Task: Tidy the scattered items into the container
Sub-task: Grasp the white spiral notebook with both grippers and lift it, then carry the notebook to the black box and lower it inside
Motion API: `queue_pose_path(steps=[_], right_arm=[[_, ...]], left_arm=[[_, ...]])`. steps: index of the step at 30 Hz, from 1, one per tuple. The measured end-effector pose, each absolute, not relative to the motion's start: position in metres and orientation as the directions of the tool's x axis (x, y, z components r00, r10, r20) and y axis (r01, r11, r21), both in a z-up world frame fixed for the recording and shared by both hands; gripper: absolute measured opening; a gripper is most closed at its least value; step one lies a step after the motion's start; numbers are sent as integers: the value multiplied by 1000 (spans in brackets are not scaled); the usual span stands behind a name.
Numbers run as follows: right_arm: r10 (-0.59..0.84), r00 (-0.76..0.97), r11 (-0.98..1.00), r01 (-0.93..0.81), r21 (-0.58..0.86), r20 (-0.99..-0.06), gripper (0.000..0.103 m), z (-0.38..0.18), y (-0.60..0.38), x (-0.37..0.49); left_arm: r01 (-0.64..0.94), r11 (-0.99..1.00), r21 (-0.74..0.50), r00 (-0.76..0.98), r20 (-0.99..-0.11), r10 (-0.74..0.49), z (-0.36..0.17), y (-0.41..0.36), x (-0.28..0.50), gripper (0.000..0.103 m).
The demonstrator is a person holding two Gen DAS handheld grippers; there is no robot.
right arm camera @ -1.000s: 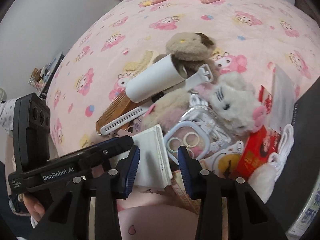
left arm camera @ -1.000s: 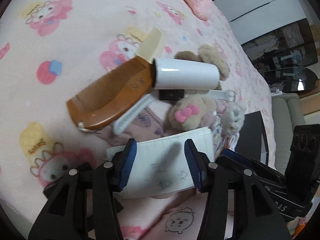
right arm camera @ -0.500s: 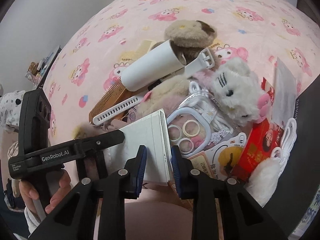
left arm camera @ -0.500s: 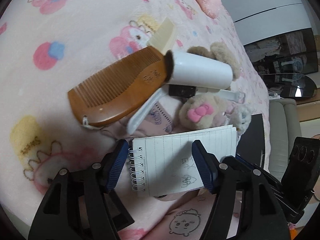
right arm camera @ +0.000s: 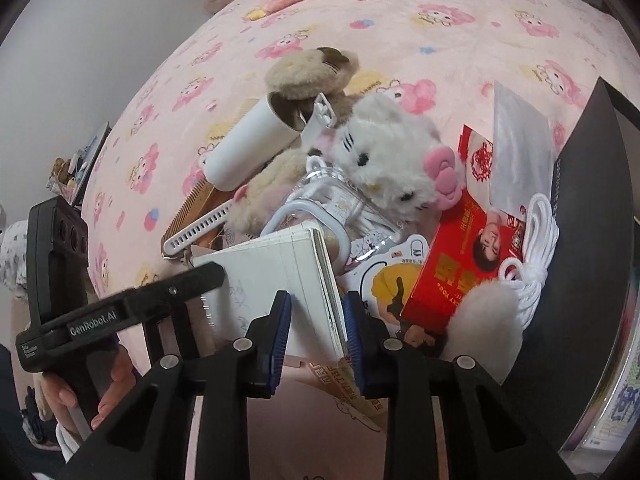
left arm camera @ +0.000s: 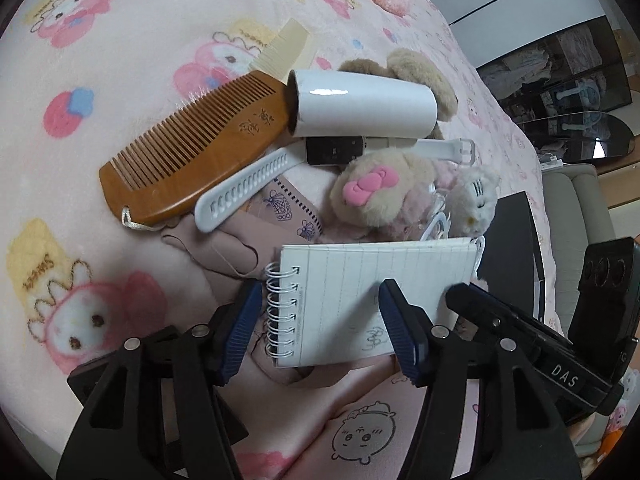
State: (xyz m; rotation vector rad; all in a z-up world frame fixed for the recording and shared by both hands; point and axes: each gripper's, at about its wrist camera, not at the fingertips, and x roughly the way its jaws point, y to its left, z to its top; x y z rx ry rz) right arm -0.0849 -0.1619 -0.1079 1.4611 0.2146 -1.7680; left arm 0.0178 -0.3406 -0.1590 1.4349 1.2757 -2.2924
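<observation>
Right now my right gripper (right arm camera: 314,330) is clenched across the thickness of the notepad (right arm camera: 276,276), holding it lifted above the pile on the bed (right arm camera: 400,32). My left gripper (left arm camera: 320,326) gapes wide under its coil end, touching nothing I can see. The pad's long edge runs across both claws; the black box (right arm camera: 592,208) lies to my right.

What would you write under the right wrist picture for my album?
The right gripper pinches a spiral notebook beside a white plush cat on a pink blanket.
</observation>
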Motion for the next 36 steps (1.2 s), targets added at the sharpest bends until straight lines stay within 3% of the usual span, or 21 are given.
queue_pose_path(steps=[6, 15, 21, 28, 36], right_arm=[[-466, 23, -683, 626, 377, -884, 30, -112, -166, -85], [-542, -159, -691, 643, 330, -825, 30, -35, -109, -79], [-563, -276, -743, 583, 330, -779, 30, -2, -37, -94], [-444, -470, -830, 536, 153, -763, 30, 25, 57, -134], [-350, -454, -910, 372, 183, -820, 30, -16, 139, -231]], left_arm=[[476, -697, -536, -541, -804, 248, -131, -330, 11, 63], [293, -778, -556, -631, -723, 279, -56, -281, -6, 62], [125, -805, -579, -631, -673, 386, -23, -218, -53, 62], [-35, -822, -568, -526, -689, 498, -16, -109, -153, 61], [-38, -858, -512, -358, -795, 490, -63, -20, -257, 60]])
